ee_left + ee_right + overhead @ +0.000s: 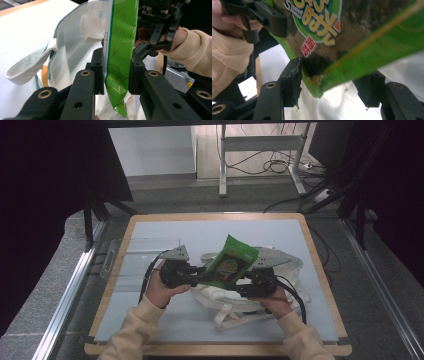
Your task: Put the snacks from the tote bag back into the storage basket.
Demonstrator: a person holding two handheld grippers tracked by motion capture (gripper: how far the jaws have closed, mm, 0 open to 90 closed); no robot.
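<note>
The green snack packet (231, 261) is held up above the white cloth bag (225, 296), tilted, its upper end leaning away from the person; the bag lies crumpled on the table (165, 320) near its front edge, its straps trailing toward the person. The left gripper (196, 276) holds the packet from the person's left; in the left gripper view its jaws are pressed against both faces of the packet (120, 62), pinching it edge-on, with the bag's open mouth (72, 45) just behind. The right gripper (245, 282) sits at the packet's lower right; in the right gripper view its jaws stand spread, one on each side of the packet's lower corner (322, 85); the left jaw looks to be touching the packet's edge, the right jaw stands apart from it; the grip is not closed. The left hand (161, 289) and right hand (276, 303) each grasp a gripper body; a clear plastic tray (131, 261) lies at the table's left, beside the left gripper.
</note>
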